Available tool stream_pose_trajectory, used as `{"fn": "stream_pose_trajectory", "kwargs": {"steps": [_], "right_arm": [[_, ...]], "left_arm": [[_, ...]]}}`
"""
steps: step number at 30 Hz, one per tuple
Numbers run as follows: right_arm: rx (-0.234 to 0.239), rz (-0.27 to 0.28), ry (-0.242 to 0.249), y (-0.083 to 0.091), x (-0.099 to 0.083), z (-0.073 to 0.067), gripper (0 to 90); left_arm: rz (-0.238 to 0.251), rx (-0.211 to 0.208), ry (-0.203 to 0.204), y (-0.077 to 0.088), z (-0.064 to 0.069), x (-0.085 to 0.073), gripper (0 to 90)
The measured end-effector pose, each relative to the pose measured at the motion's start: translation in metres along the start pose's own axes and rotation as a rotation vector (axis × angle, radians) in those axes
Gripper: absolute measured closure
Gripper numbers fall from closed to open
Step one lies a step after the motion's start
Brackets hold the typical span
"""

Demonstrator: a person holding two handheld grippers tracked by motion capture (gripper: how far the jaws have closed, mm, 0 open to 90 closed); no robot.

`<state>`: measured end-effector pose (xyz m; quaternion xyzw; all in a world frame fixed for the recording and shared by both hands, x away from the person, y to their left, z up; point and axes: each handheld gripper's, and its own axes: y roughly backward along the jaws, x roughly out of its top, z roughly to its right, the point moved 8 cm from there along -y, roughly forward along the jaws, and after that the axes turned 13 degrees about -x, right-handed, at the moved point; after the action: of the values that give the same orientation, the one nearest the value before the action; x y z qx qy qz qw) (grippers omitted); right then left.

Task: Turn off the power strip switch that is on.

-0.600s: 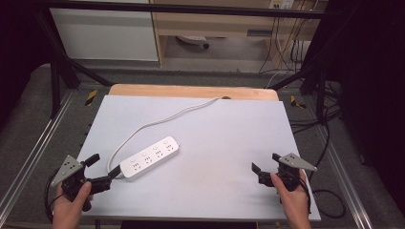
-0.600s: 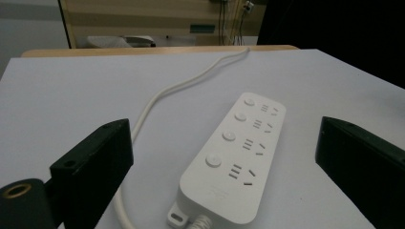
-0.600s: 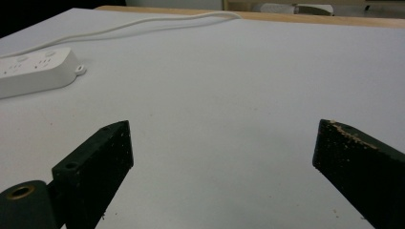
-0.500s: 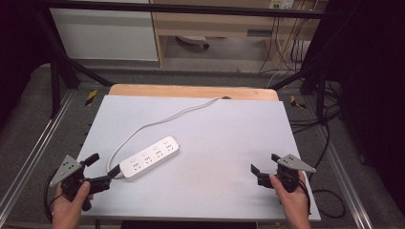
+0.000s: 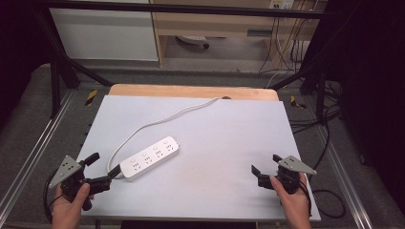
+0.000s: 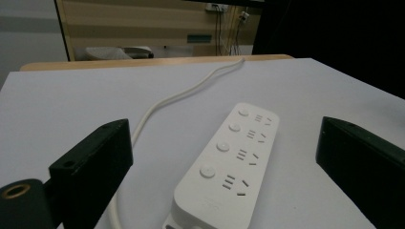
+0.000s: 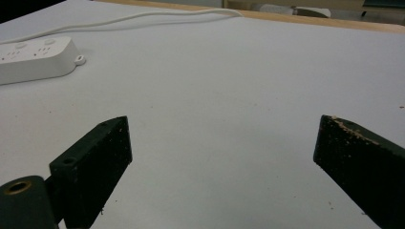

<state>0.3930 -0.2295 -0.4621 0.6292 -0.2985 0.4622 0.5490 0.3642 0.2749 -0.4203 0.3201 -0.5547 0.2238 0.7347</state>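
Nothing much has moved since the earlier high view: both hands sit at the near edge of the worktop (image 5: 200, 119) where they were, and the power strip (image 5: 150, 159) lies in the same slanted spot.

Taking the power strip as the landmark and going left to right: the left gripper (image 5: 98, 170) is just off its near end, at the left front corner of the worktop, held level and aimed along the strip. Its fingers (image 6: 93, 157) stand wide apart with nothing pressed between them; in the left gripper view the strip's near end lies ahead, in the gap between them, without touching either. The strip itself is white, with four sockets and four round buttons facing up, lying flat on the worktop left of centre. Its white cord (image 5: 157, 121) leaves the near end, loops back past the strip's left side and runs to the far edge of the worktop. Well to the right of the strip, the right gripper (image 5: 266, 168) rests near the front right corner, its fingers (image 7: 95, 160) also spread open over bare worktop, holding nothing.

Judging by this, the work is at its very start: the strip is untouched and nothing is gripped. What seems left is the whole handling, likely beginning with the left gripper easing forward to close on the strip's near end.
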Motion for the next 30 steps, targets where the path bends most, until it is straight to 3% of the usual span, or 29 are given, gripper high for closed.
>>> {"fn": "stream_pose_trajectory", "kwargs": {"steps": [11,16,23,25,30], "right_arm": [[0.001,0.005,0.006,0.002,0.001,-0.002,5.8],[0.006,0.004,0.005,0.003,0.002,-0.003,7.4],[0.007,0.003,0.010,0.003,0.003,-0.003,7.7],[-0.011,-0.004,0.014,0.002,0.003,-0.002,7.6],[-0.014,-0.010,0.011,0.002,0.002,-0.001,6.4]], "left_arm": [[0.019,-0.018,-0.037,-0.002,0.010,0.010,4.4],[0.023,-0.020,-0.034,-0.004,0.014,0.016,4.4],[0.052,-0.016,-0.045,-0.009,0.014,0.045,4.7],[0.056,-0.018,-0.049,-0.011,0.014,0.054,4.8],[0.048,-0.018,-0.061,-0.023,0.012,0.075,5.1]]}}
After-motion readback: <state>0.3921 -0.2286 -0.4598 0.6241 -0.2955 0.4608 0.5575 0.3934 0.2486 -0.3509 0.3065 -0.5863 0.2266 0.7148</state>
